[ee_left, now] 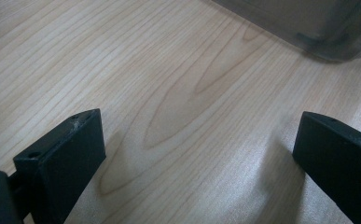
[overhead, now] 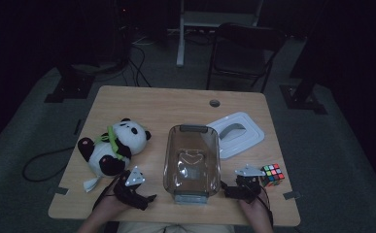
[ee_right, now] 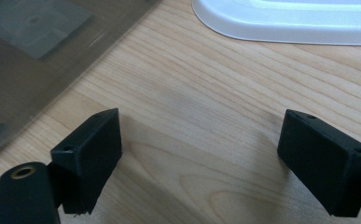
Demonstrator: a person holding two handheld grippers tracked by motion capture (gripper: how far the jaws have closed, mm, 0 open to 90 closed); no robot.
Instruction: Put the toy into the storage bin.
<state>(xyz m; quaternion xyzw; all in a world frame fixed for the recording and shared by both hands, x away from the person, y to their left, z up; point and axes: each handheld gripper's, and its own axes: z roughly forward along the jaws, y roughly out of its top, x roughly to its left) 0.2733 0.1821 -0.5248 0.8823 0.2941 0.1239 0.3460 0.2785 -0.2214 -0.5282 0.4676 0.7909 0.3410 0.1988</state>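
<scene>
A clear plastic bin (overhead: pixel 192 158) stands in the middle of the wooden table (overhead: pixel 176 104). Its white lid (overhead: pixel 236 134) lies to its right. A plush panda (overhead: pixel 111 145) lies at the left. A colour cube (overhead: pixel 272 174) sits near the right front edge. My left gripper (overhead: pixel 146 199) rests low on the table, left of the bin's near end, open with nothing between its jaws (ee_left: pixel 199 154). My right gripper (overhead: pixel 227 190) sits beside the bin's near right corner, just left of the cube, open over bare wood (ee_right: pixel 199 149). The bin's corner (ee_left: pixel 327 37) and wall (ee_right: pixel 24 65) appear at the frame edges.
A dark chair (overhead: pixel 244 51) and a white desk leg (overhead: pixel 181 34) stand beyond the table's far edge. Cables (overhead: pixel 40 162) lie on the floor at the left. A round cable hole (overhead: pixel 214 103) is in the tabletop near the back.
</scene>
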